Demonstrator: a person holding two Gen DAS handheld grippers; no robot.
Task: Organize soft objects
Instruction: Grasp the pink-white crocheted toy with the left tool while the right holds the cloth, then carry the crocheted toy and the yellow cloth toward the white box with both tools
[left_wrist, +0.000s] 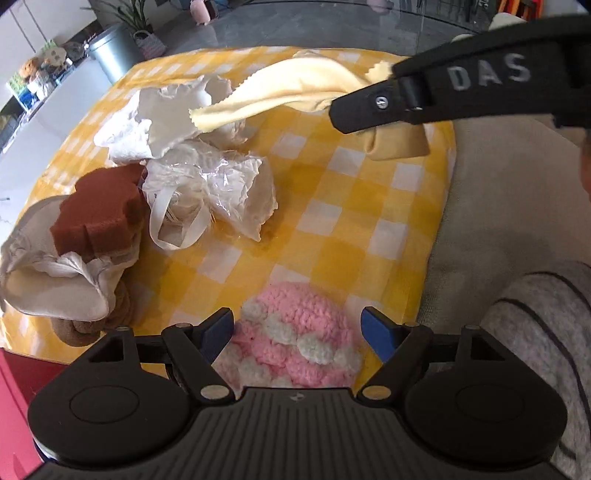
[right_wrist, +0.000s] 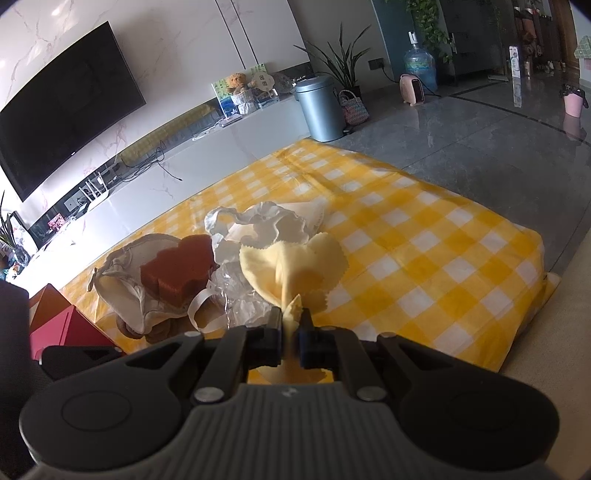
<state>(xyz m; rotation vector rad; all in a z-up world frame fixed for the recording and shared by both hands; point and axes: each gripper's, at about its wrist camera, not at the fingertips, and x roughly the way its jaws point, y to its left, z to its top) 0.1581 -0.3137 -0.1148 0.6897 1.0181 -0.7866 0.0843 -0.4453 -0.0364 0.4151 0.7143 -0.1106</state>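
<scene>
"DAS" on right tool (left_wrist: 341, 118), perhaps partial

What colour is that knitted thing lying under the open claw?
The knitted thing is pink with white bobbles, seen best in the left wrist view.

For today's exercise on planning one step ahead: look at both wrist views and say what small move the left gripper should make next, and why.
Probably lower the left gripper and close it on the pink and white crocheted ball. Its jaws stand wide open with the ball between the blue pads, apparently untouched, on the yellow checked cloth. The right gripper is busy, clamped on the pale yellow pinked-edge fabric.
</scene>
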